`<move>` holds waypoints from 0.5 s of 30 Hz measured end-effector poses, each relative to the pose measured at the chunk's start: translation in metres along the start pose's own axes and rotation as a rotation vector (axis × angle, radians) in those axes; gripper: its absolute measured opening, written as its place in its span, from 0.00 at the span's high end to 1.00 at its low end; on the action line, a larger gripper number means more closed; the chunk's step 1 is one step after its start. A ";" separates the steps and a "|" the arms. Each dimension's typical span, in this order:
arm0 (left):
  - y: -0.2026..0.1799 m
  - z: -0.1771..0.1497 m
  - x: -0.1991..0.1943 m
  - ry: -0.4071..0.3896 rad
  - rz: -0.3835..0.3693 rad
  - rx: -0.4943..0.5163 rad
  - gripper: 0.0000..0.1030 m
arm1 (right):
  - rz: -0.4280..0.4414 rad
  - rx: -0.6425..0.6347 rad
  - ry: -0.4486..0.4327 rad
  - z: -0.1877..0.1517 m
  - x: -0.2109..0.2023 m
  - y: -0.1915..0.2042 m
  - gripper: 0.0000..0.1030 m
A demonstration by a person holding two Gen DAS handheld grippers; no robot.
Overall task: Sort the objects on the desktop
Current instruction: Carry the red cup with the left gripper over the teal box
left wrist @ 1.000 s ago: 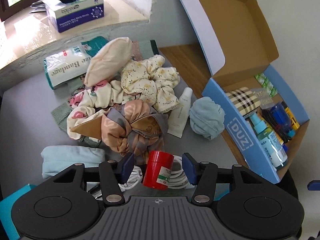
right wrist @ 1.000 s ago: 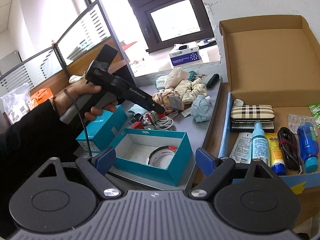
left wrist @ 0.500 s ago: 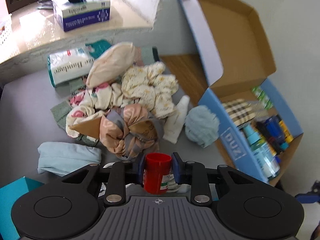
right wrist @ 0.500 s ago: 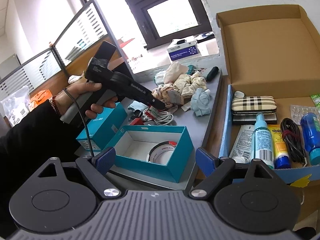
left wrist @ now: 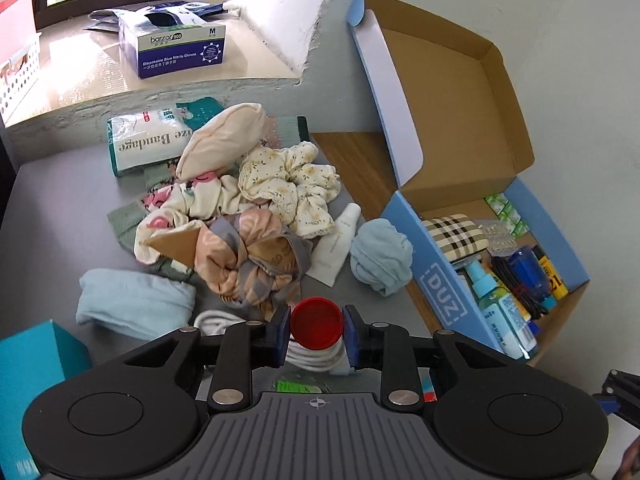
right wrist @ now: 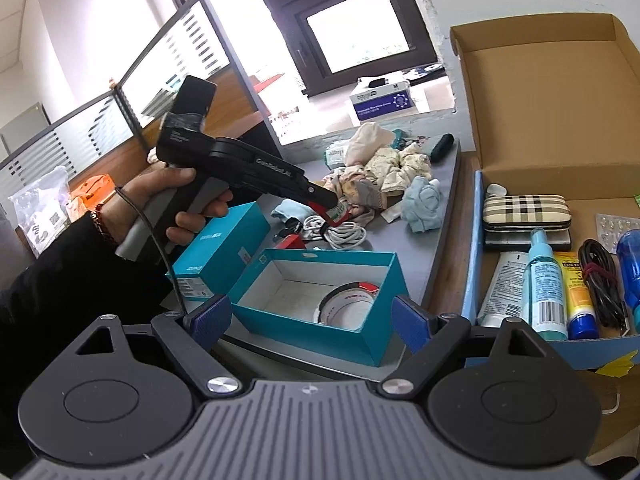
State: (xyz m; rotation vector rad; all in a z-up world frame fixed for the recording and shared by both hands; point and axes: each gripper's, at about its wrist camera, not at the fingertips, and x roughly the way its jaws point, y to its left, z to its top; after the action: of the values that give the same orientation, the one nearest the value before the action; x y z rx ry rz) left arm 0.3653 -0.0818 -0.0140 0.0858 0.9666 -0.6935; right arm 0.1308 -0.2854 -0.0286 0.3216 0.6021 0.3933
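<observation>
- Left gripper (left wrist: 316, 334) is clamped on a small red-capped bottle (left wrist: 317, 323), blue pads on either side of the cap. In the right wrist view the bottle (right wrist: 337, 213) hangs clear above the desk (left wrist: 52, 216), over a coiled white cable (right wrist: 340, 235).
- Right gripper (right wrist: 308, 318) has its jaws wide apart with nothing between them; it hovers near the teal box (right wrist: 320, 300).
- Sorted so far, by the look of it: the cardboard box (left wrist: 452, 128) holds a plaid case (left wrist: 456, 236), spray bottle (left wrist: 500, 308), blue bottle (left wrist: 528, 268), black cord (left wrist: 516, 284), yellow tube (right wrist: 576, 292) and blister packs (left wrist: 500, 236). The teal box holds a tape roll (right wrist: 344, 304).
- Left on the desk: a heap of scrunchies (left wrist: 248, 216), a light-blue cloth ball (left wrist: 380, 260), a folded blue cloth (left wrist: 132, 304), a white tube (left wrist: 338, 244), a bandage pack (left wrist: 148, 144) and the white cable. Judged roughly mid-task.
- Destination for the bottle is not settled by the pictures; the cardboard box already holds bottles and seems the likelier.
- Obstacles: the blue front wall of the cardboard box (left wrist: 436, 280) must be cleared, and that box is already crowded. A second closed teal box (right wrist: 220, 248) stands just beside the open one.
- A glove box (left wrist: 176, 48) sits on the windowsill, apart from the sorting.
</observation>
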 end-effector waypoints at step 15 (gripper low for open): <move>-0.056 -0.049 -0.045 -0.032 -0.155 0.121 0.70 | -0.070 -0.036 -0.009 0.017 0.009 -0.014 0.48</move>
State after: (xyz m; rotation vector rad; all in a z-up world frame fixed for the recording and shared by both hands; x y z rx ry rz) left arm 0.2801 -0.0853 0.0053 0.1069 0.9064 -0.8936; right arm 0.1514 -0.2963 -0.0258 0.2667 0.5951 0.3348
